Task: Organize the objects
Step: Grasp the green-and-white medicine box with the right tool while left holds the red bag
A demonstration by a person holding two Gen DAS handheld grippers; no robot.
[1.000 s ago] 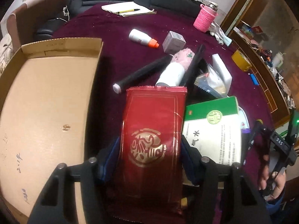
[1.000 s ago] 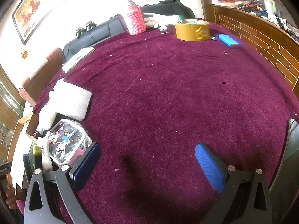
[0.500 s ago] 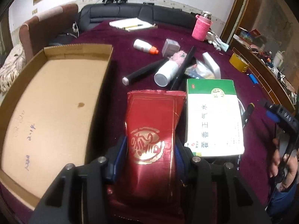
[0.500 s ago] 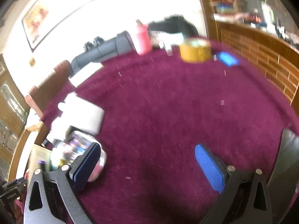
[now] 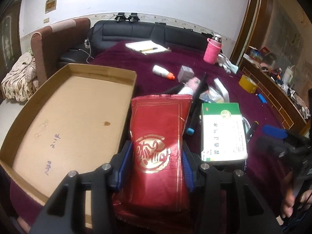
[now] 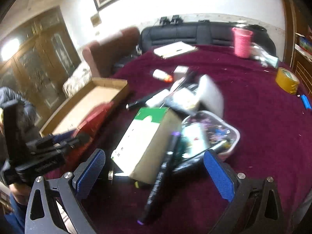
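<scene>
Red foil pouch with gold emblem (image 5: 159,148) (lower centre): pinched by left gripper (image 5: 155,166). Right gripper (image 6: 154,172): spread, empty. Shallow brown cardboard tray (image 5: 68,115): left of frame.

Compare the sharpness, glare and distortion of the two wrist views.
Left wrist view: sharp, with fisheye bending of the cardboard box; soft glare on the red packet held in the left claw. Right wrist view: motion-blurred, smearing the green-and-white box, while the open right claw stays crisp.
</scene>
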